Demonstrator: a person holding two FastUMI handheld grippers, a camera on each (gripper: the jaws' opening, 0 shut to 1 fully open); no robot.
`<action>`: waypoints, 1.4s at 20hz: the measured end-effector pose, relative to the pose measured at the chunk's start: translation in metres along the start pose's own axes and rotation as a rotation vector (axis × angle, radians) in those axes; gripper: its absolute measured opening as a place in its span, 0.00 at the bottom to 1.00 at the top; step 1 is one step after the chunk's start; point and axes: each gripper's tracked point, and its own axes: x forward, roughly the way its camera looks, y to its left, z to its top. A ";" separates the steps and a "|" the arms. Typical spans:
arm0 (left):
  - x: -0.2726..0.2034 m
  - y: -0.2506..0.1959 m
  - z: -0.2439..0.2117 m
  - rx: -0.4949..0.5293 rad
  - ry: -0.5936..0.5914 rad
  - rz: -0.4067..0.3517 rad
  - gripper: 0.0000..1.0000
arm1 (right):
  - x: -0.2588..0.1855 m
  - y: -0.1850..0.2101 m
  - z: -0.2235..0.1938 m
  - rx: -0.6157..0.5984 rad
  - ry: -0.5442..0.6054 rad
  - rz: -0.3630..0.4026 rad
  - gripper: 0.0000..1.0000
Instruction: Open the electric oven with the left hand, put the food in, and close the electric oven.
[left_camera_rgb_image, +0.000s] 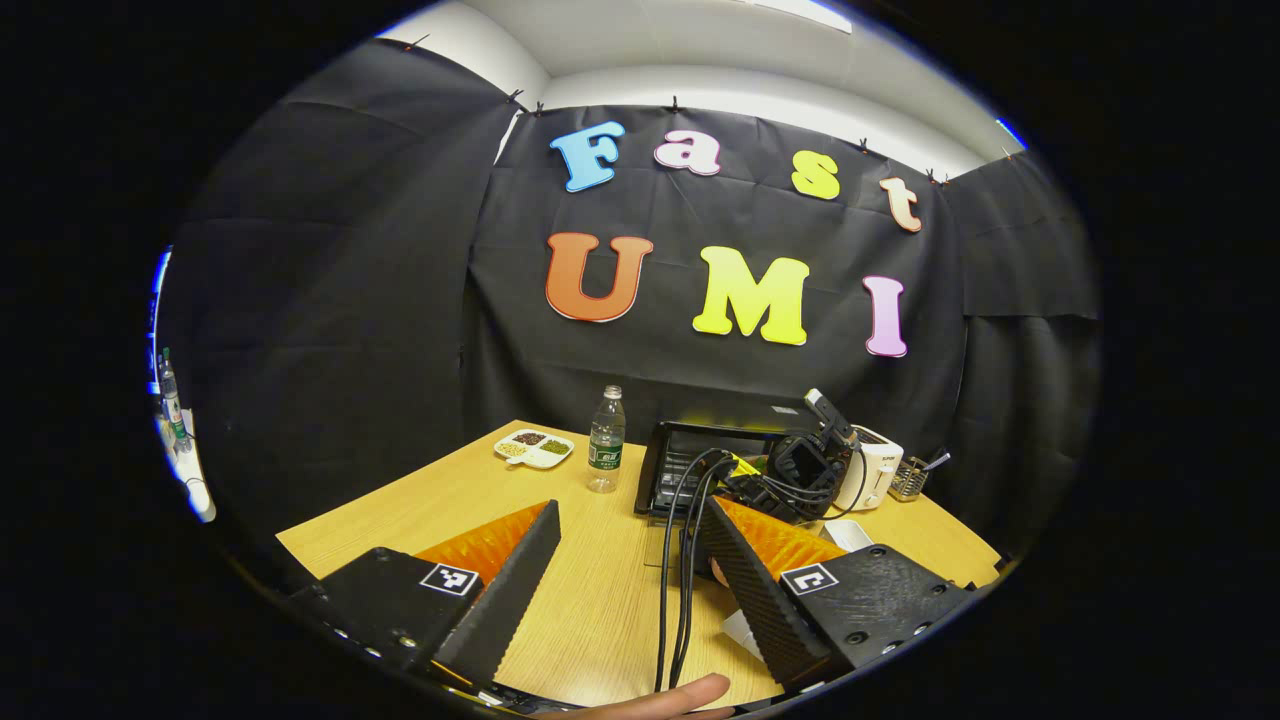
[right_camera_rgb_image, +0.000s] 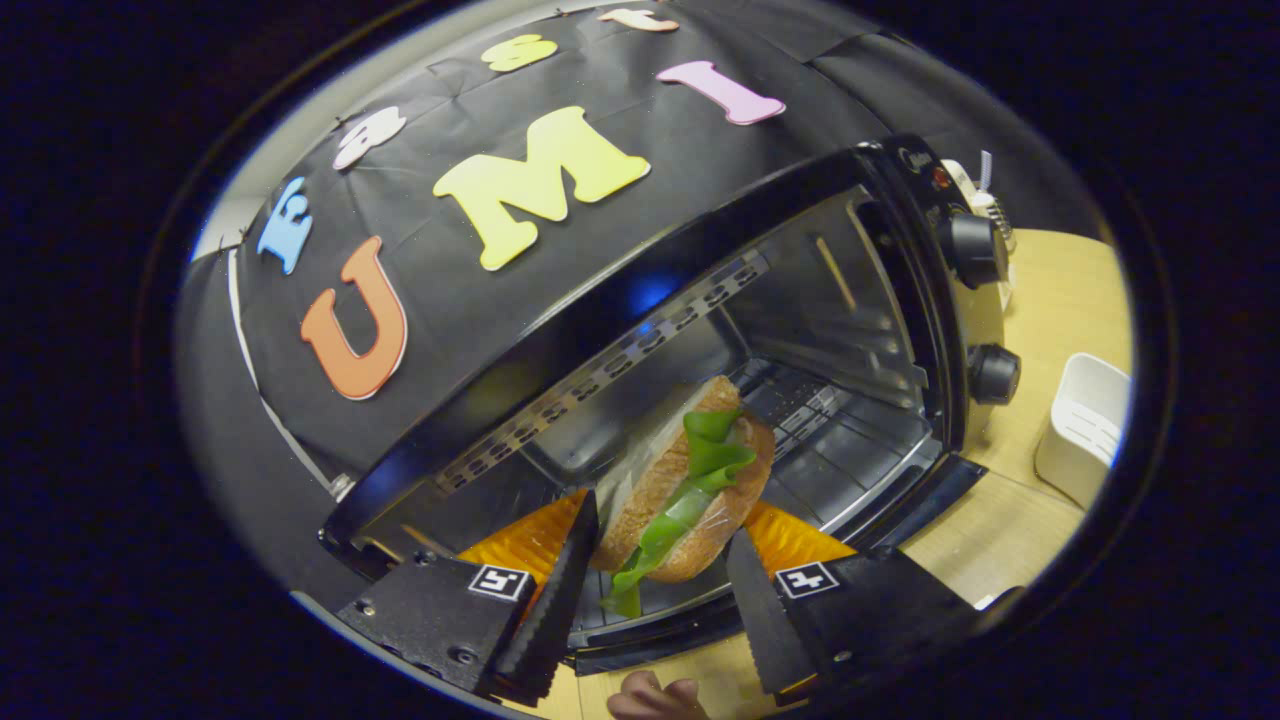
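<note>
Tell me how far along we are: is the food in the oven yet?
Done: the oven is open, its cavity exposed. In hand: the right gripper holds the sandwich at the oven mouth, over the rack but not set down. The left gripper is open over the table, holding nothing. Left: place the sandwich, release, pull back, close the oven.

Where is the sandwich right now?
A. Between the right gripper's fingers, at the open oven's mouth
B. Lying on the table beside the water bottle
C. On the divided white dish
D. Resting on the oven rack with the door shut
A. In the right gripper view the sandwich sits between the right gripper fingers, in front of the open cavity of the oven; whether both fingers press it is unclear.
</note>
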 end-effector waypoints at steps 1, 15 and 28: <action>0.000 0.002 -0.001 0.006 -0.001 0.008 0.94 | 0.001 0.003 -0.002 -0.027 0.016 0.012 0.68; -0.003 0.000 -0.003 0.039 0.012 0.020 0.81 | -0.016 -0.001 -0.028 -0.531 0.312 -0.031 1.00; -0.002 0.024 0.002 0.005 0.012 0.056 0.92 | -0.092 0.007 -0.013 -0.518 0.482 0.137 1.00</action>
